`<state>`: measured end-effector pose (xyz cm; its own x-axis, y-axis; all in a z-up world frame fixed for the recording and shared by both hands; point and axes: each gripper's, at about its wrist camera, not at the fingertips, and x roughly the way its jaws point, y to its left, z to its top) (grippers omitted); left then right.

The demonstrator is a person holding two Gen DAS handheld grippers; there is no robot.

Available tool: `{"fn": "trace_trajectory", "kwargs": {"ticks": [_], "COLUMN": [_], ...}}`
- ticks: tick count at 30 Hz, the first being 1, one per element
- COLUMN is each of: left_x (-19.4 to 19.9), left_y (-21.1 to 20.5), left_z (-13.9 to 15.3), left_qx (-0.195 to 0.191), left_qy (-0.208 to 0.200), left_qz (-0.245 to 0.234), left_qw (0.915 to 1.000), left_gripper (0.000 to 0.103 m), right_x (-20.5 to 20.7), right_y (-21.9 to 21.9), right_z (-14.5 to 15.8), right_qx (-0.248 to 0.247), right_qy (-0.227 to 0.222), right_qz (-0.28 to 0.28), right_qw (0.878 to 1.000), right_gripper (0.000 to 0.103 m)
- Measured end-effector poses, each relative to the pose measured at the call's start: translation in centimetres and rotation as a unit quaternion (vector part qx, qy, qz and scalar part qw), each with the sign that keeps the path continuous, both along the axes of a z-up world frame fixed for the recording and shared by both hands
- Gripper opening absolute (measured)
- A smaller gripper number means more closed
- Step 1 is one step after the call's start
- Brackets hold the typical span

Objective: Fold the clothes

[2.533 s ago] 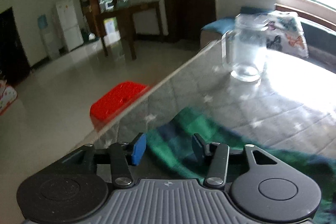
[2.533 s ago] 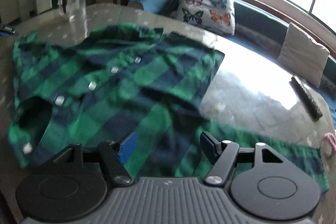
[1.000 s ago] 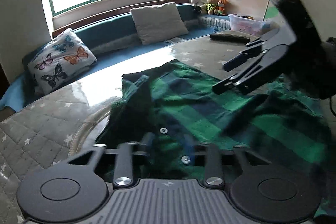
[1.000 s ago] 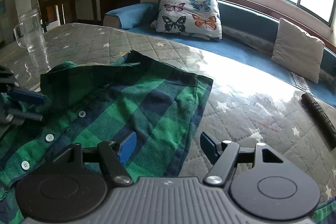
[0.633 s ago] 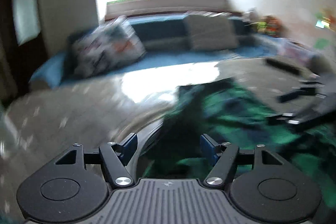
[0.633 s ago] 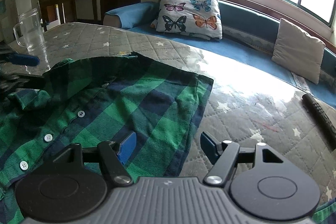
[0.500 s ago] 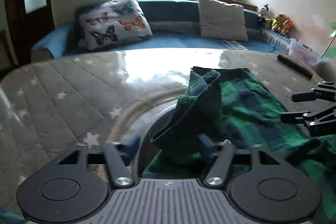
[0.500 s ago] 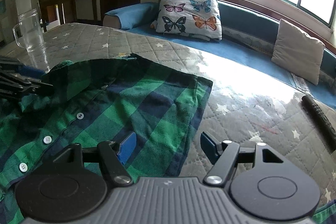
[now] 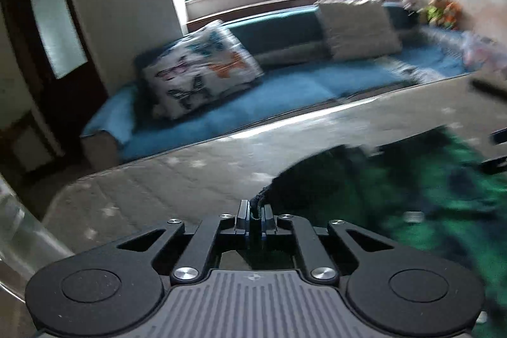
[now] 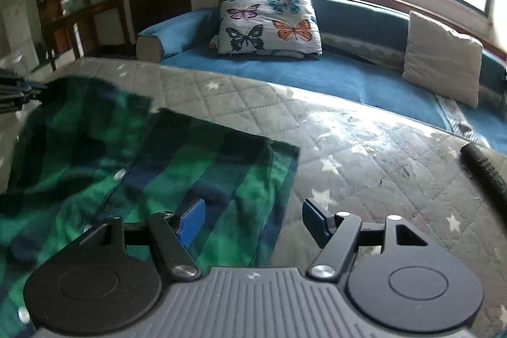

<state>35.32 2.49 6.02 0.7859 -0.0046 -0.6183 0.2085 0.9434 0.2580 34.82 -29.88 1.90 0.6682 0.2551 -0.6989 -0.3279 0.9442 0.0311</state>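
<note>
A green and navy plaid shirt lies on the grey quilted table, buttons up. My left gripper is shut on the shirt's dark edge and holds that corner raised off the table; it also shows at the far left of the right wrist view, where the raised flap hangs from it. My right gripper is open and empty, low over the shirt's near right part, its left pad over cloth and its right pad over bare table.
A black remote lies on the table at the right. A blue bench with a butterfly pillow and a beige cushion runs behind the table. A glass jug's edge shows at the left.
My left gripper has closed on the shirt's edge and lifted that corner, folding the flap over. My right gripper has moved closer over the shirt and stays open.
</note>
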Motion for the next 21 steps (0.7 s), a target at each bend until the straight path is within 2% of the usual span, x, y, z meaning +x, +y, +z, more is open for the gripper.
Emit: {"fn": "trace_trajectory", "kwargs": {"ticks": [5, 7, 11, 13, 15, 16, 17, 18, 19, 21], "left_x": [3.0, 3.6, 4.1, 4.4, 4.8, 4.8, 4.9, 4.9, 4.8, 4.6], "left_y": [-0.1, -0.2, 0.4, 0.9, 1.3, 1.4, 1.4, 1.4, 1.2, 0.5], "left_z": [-3.6, -4.9, -5.2, -5.1, -5.1, -5.1, -5.0, -5.0, -5.1, -5.2], "left_qx": [0.054, 0.064, 0.046, 0.036, 0.027, 0.024, 0.022, 0.019, 0.018, 0.036], "left_qy": [0.032, 0.039, 0.037, 0.036, 0.037, 0.036, 0.035, 0.037, 0.040, 0.030], "left_qz": [-0.009, -0.003, 0.015, 0.023, 0.033, 0.033, 0.031, 0.024, 0.016, 0.010], "left_qw": [0.9980, 0.9972, 0.9981, 0.9984, 0.9984, 0.9985, 0.9987, 0.9988, 0.9989, 0.9989], "left_gripper": [0.008, 0.013, 0.021, 0.040, 0.044, 0.043, 0.041, 0.028, 0.012, 0.008], "right_x": [3.7, 5.2, 7.2, 7.8, 8.2, 8.2, 8.2, 8.2, 8.1, 7.4], "right_y": [-1.2, -1.7, -2.2, -1.8, -1.3, -1.0, -0.7, -0.5, -0.4, -0.1], "right_z": [-0.9, -1.3, -2.3, -2.6, -2.8, -3.0, -3.1, -3.1, -3.0, -2.4], "right_qx": [0.052, 0.076, 0.108, 0.103, 0.097, 0.093, 0.090, 0.089, 0.089, 0.089], "right_qy": [0.024, 0.034, 0.041, 0.038, 0.034, 0.032, 0.031, 0.031, 0.028, 0.007], "right_qz": [-0.039, -0.057, -0.078, -0.078, -0.078, -0.076, -0.073, -0.071, -0.069, -0.067], "right_qw": [0.998, 0.995, 0.990, 0.991, 0.992, 0.992, 0.993, 0.993, 0.993, 0.994], "right_gripper": [0.069, 0.068, 0.059, 0.056, 0.043, 0.036, 0.020, 0.005, 0.004, 0.004]}}
